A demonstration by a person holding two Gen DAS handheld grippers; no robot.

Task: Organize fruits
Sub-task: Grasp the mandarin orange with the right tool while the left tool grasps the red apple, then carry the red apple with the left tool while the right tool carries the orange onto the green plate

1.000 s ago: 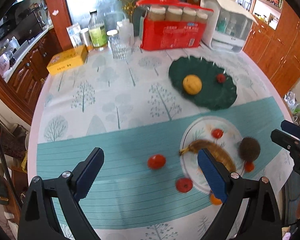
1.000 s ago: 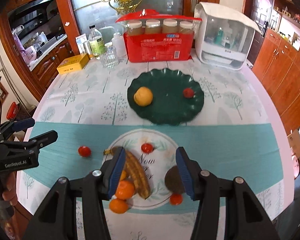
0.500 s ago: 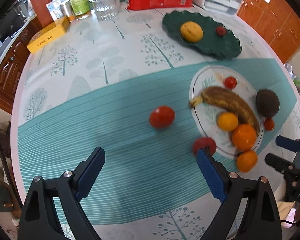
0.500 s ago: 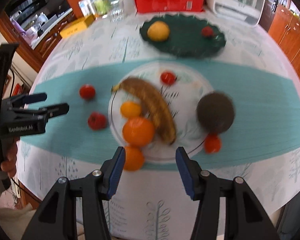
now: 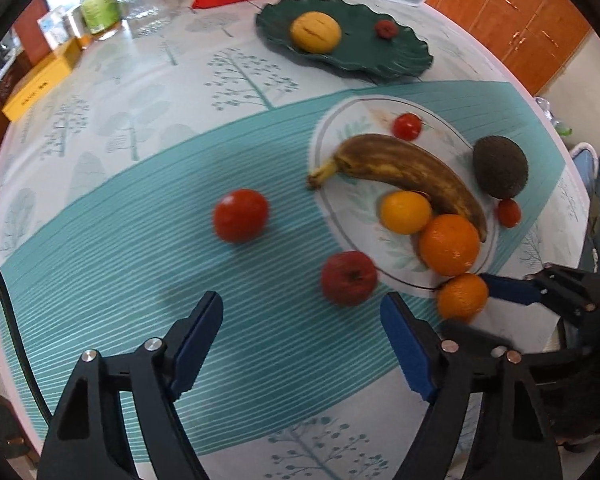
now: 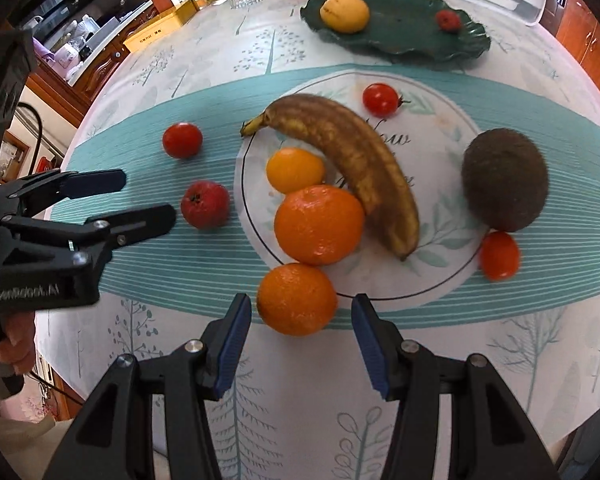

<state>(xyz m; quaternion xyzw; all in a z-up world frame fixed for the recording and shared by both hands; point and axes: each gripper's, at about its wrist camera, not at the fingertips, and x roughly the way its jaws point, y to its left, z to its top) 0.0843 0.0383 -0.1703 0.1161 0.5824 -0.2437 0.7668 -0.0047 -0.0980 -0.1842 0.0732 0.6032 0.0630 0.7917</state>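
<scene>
Bare table (image 6: 440, 360) lies around my right jaws; ahead, the orange (image 6: 297, 299) blocks, seemingly touching the bigger orange (image 6: 319, 224) behind.

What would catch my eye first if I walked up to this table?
Probably the big brown-spotted banana curving across the round white printed circle, with oranges crowded against it. Next, the open right tongs poised just short of the nearest orange, and the open left tongs near a small red apple. Behind sits a dark green plate.
</scene>
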